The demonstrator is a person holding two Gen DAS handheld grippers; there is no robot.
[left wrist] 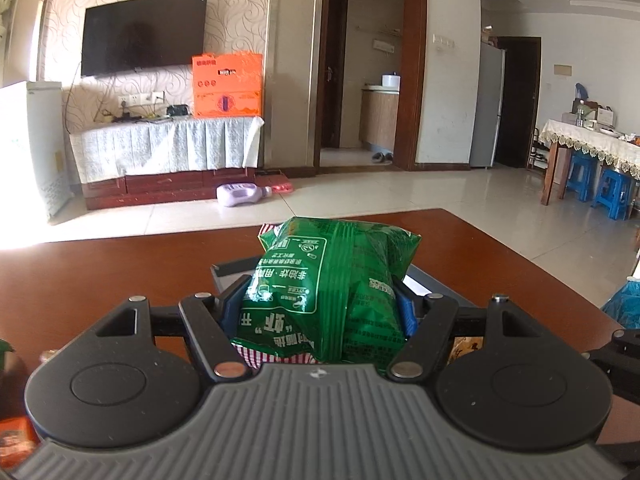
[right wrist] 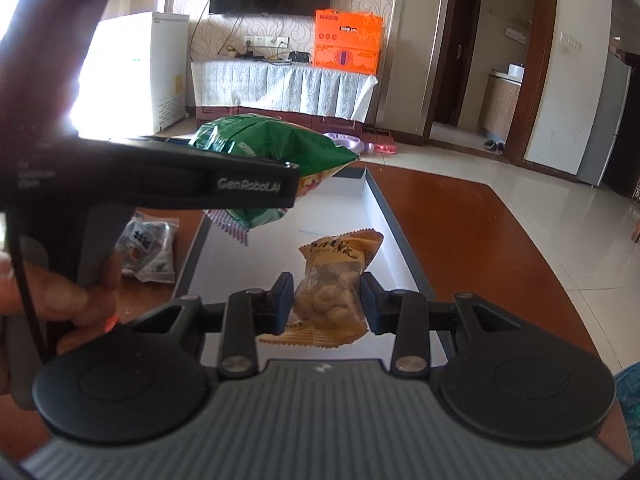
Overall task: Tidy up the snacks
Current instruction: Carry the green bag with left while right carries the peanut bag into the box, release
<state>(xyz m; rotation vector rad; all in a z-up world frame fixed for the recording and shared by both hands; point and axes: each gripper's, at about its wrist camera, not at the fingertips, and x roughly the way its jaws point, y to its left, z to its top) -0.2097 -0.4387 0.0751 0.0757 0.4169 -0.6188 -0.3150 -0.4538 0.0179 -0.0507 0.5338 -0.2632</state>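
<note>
Brown table (right wrist: 500, 240) w/ white tray (right wrist: 340, 200); tiled floor (left wrist: 440, 196), TV (left wrist: 144, 34).

Yellow packet (right wrist: 334, 284) in tray (right wrist: 394, 232) (bag (right wrist: 264, 140) seemingly above).

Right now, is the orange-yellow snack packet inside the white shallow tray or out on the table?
Inside: orange-yellow snack packet lies on the white shallow tray floor, between the right gripper fingers.

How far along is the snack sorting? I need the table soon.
Nothing looks clearly finished. In hand: the left gripper carries a green bag above the white tray, and the right gripper straddles a yellow packet in it. Left: a clear packet on the table.
</note>
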